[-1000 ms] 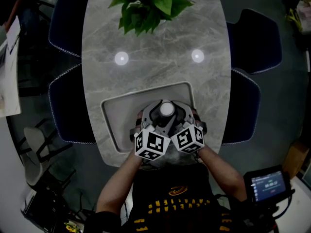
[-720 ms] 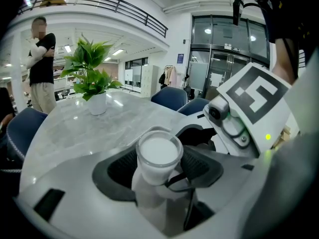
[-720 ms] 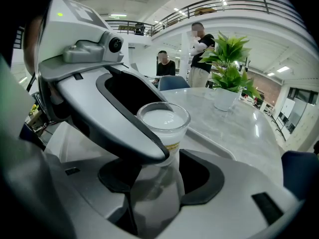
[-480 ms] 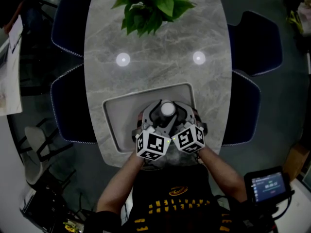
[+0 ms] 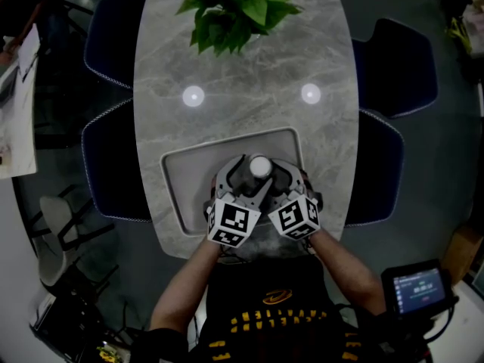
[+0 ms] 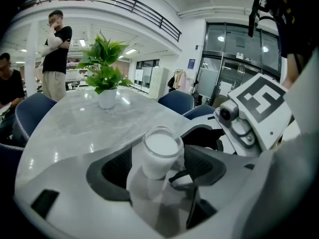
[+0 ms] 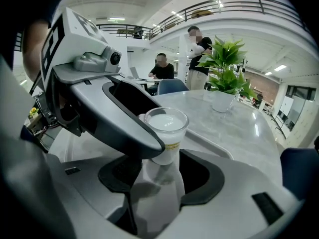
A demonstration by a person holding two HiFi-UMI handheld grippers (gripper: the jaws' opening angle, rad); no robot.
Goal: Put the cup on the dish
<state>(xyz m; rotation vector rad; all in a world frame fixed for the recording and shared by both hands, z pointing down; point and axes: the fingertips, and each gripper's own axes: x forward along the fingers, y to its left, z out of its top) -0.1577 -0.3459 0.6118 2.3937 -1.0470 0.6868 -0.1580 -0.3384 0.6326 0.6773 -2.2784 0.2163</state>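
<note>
Release step in hand: cup (image 5: 259, 166) stands on the dish (image 5: 180, 197) on the worktop (image 5: 242, 89). Left gripper (image 6: 160, 169) has just been opening; its jaws stand clear either side of the cup. Right gripper (image 7: 162, 176) grasps the cup. Next move, by judgement: release the right gripper and withdraw both without tipping the cup.

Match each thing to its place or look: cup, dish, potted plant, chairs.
Things:
1. cup
2. dish
3. potted plant
4. chairs

Descriptions:
A. at the far end of the table
B. dark blue, beside the table
C. grey, at the table's near end
D. white inside, clear rim

Pairs: 1-D, 2-C, 3-A, 4-B
</note>
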